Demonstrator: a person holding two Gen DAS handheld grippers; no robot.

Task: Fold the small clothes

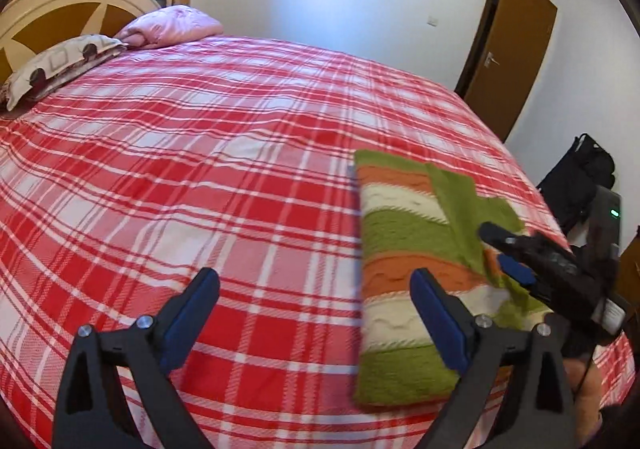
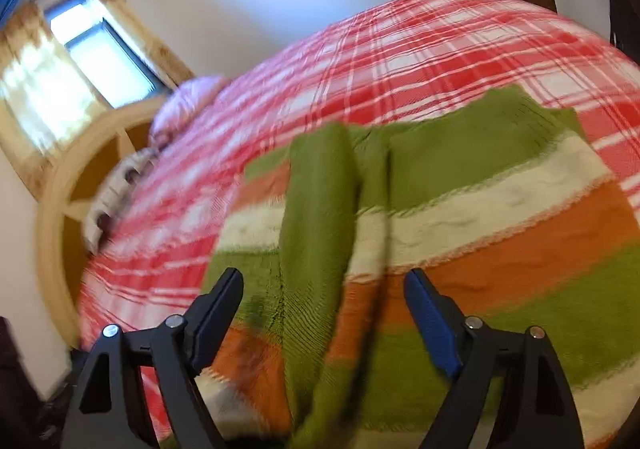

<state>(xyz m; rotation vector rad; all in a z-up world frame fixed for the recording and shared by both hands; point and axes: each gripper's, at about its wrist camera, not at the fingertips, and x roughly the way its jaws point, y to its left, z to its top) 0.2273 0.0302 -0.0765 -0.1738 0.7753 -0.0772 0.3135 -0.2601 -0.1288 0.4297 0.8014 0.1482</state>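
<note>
right gripper (image 2: 324, 313) jaws apart above striped sweater (image 2: 500, 209) on plaid bedspread (image 2: 400, 49).

Bright daylight from the window (image 2: 92, 49); right wrist view motion-blurred, perhaps overexposed; fisheye edges bend.

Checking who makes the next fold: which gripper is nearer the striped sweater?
Right. The right gripper hangs open directly over the striped sweater, a green sleeve between its fingers. The left gripper is open beside the sweater's left edge, mostly over the plaid bedsheet.
</note>
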